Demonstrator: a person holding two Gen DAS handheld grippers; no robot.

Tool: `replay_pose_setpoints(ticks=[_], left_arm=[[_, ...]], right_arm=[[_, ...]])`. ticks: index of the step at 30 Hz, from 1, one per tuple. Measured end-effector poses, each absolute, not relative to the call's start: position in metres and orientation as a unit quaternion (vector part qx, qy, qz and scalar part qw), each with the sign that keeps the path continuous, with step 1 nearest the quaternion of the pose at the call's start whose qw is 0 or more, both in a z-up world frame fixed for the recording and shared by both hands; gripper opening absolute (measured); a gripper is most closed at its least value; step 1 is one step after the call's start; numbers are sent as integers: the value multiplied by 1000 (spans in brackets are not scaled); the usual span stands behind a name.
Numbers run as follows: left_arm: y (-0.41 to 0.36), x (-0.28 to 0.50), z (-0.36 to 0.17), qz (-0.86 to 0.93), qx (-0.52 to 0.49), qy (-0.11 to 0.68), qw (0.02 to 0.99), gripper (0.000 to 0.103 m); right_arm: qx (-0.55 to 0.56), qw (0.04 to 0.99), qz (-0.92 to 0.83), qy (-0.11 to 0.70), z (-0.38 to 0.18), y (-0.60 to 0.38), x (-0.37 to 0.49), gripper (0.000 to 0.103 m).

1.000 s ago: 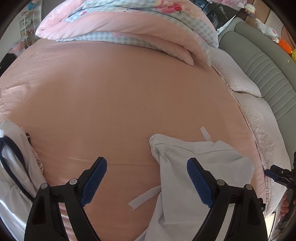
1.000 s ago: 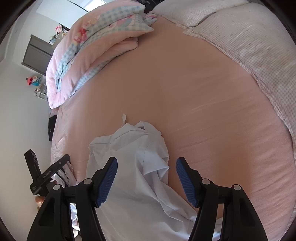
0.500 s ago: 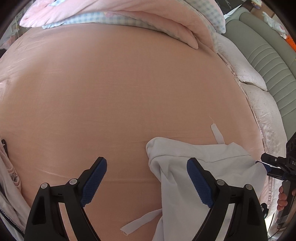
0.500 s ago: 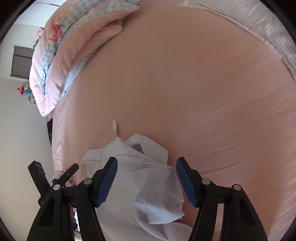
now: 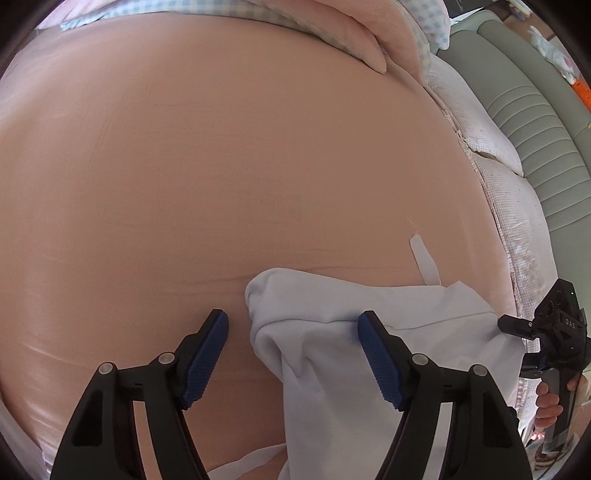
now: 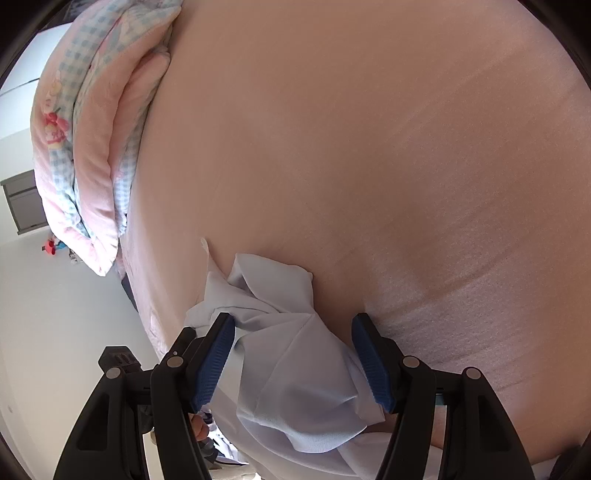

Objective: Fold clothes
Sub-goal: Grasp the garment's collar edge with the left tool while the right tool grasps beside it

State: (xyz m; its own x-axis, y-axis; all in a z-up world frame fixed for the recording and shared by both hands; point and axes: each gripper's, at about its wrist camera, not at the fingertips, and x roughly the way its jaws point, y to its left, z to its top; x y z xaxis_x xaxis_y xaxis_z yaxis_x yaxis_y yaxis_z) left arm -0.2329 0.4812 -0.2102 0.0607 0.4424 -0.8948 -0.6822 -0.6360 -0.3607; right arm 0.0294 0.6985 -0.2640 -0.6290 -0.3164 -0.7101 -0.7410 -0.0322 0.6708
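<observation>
Bed [image 5: 221,155]: pink sheet, smooth, takes up most of both views. No containers on it.

Folded pink and blue-check duvet [image 5: 332,33] lies along the far edge of the bed; two white pillows [image 5: 476,122] sit at the head edge, against a grey-green padded headboard [image 5: 535,110].

White garment [image 5: 332,325]: crumpled, at the near edge of the bed, part of it draped over that edge. One white strap [image 5: 424,258] lies flat on the sheet just beyond the bunched cloth; a second strip [image 5: 243,461] trails near the bottom of the left wrist view.

Left gripper [image 5: 293,354]: jaws wide apart, blue pads bare, holding nothing. The garment's folded corner lies between the fingers; contact with the pads cannot be told.

Right gripper [image 6: 293,358]: jaws wide apart, bunched cloth between them, left pad [image 6: 212,363] touching or just beside the fabric, nothing clamped. In the left wrist view it sits at the garment's right corner, with a hand [image 5: 546,398] on the handle.
</observation>
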Motion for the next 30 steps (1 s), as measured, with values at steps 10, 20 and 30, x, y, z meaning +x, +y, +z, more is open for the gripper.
replay_pose_setpoints(ticks=[10,20,30], left_arm=[[490,-205,-211,693,-563,150,425,25],[486,-194,-199,718,-517,171,434,6],[484,-211,-150,750,-461,155,448,5]], right_arm=[[-386,232,617,645,-260,683,16,39],[-405,264,675,558,-241,666,2,12],[-388,260,795,388,-163,654,-43,10]])
